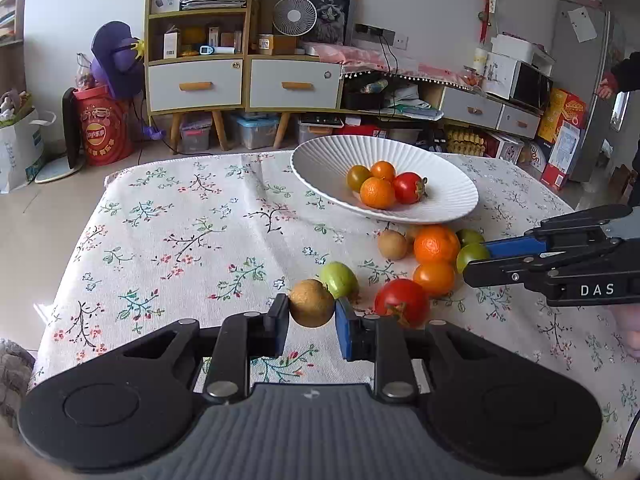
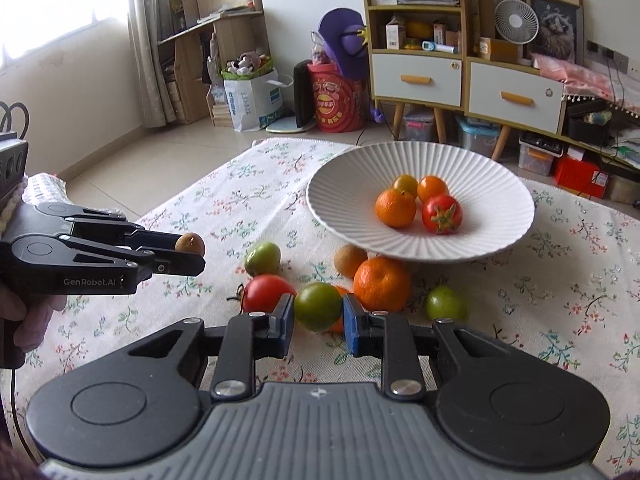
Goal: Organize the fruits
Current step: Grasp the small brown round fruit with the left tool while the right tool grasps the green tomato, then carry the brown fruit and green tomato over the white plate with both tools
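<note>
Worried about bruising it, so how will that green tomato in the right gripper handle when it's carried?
The green tomato looks round and glossy, so it may slip between the right gripper's narrow pads. It looks firm, so probably won't crush. Set on the tablecloth, it would likely roll.

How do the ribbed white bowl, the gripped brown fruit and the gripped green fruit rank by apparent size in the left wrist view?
1. Ribbed white bowl
2. Brown fruit, enlarged by nearness
3. Green fruit

I see a table under a floral cloth [image 1: 192, 232]. On it rests a white ribbed plate [image 1: 320, 160], and just beside the plate's near rim lie 2 oranges [image 1: 436, 243], a red tomato [image 1: 400, 300], a green fruit [image 1: 340, 278] and a brown fruit [image 1: 392, 244].
</note>
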`<state>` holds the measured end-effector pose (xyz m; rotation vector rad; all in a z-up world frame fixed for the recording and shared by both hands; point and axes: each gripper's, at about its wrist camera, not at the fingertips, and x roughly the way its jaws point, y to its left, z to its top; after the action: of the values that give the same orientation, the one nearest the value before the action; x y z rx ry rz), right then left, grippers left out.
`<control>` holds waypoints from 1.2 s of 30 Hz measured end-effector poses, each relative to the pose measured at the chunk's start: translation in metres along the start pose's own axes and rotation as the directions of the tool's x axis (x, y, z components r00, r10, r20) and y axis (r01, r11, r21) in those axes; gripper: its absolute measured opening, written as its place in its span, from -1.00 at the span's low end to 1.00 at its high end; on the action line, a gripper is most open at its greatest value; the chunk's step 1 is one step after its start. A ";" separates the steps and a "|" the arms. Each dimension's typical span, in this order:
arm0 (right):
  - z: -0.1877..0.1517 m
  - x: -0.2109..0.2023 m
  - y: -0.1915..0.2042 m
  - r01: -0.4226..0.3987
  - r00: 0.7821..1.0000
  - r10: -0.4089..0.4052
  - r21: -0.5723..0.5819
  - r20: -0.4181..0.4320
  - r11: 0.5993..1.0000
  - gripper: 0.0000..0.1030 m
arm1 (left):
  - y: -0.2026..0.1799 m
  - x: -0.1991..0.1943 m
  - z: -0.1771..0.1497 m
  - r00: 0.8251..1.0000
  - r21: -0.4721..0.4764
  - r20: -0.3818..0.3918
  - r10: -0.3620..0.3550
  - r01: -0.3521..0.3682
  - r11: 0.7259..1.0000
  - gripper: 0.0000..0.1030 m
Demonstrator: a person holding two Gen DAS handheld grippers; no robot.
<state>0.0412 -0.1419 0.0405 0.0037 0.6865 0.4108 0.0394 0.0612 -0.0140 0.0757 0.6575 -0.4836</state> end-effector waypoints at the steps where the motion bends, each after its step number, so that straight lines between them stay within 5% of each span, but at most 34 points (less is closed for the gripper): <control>1: 0.002 0.000 -0.001 0.004 1.000 -0.004 0.003 0.004 1.000 -0.55 | -0.001 0.001 0.002 1.000 -0.001 0.002 -0.002 0.002 1.000 -0.54; 27: 0.044 0.032 -0.076 0.132 0.991 -0.134 0.109 0.009 0.985 -0.55 | -0.055 0.059 0.051 0.996 0.005 -0.008 -0.086 0.086 0.996 -0.54; 36: 0.050 0.049 -0.099 0.124 0.992 -0.123 0.111 -0.017 0.986 -0.55 | -0.072 0.094 0.066 0.995 0.014 -0.034 -0.096 0.096 0.995 -0.54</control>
<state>0.1421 -0.2084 0.0359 0.0651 0.7147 0.2533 0.1083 -0.0553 -0.0120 0.0674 0.6927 -0.5813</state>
